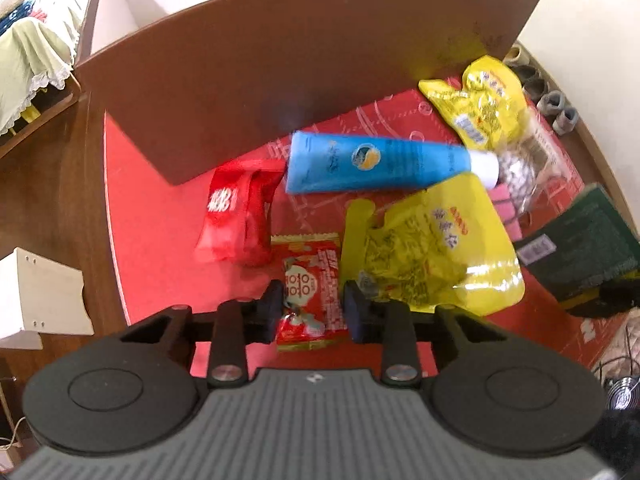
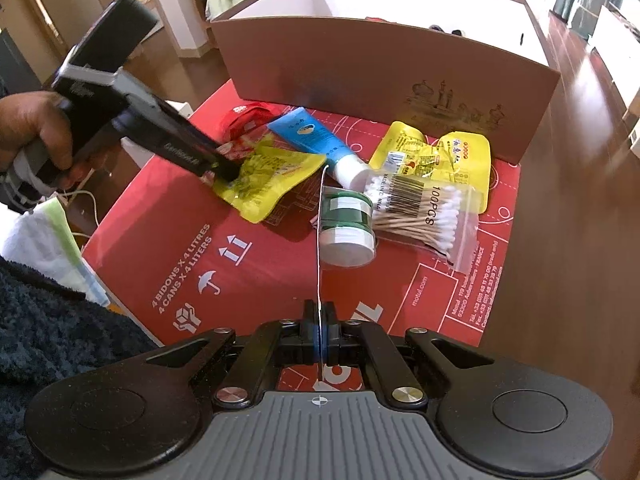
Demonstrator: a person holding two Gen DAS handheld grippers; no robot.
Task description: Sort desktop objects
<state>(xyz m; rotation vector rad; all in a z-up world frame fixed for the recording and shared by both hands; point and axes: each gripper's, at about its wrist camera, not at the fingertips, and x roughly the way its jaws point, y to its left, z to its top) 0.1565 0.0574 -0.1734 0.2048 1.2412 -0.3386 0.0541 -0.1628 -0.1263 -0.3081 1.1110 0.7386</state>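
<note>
While the brown box [image 2: 384, 76] stands at the back of the red cardboard sheet [image 2: 168, 264] covering the counter, a blue tube [image 1: 376, 162], two yellow pouches [image 1: 432, 248] and a cotton-swab bag [image 2: 424, 216] lie scattered before it. Left hand-held gripper [image 1: 312, 306] straddles a small red snack packet [image 1: 310, 292], fingers spread just beside its edges. Right hand-held gripper [image 2: 320, 320] is pressed together on a thin white thread [image 2: 319, 240].

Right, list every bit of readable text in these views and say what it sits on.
"4 BIDONS X 4 LITRES / 4 CANS X 4 LITERS": red cardboard box top.
"100PCS", "MADE IN CHINA": clear zip bag of cotton swabs.
Yellow foil snack pouches, blue squeeze tube, small red snack packet: print too blurred to read.
</note>
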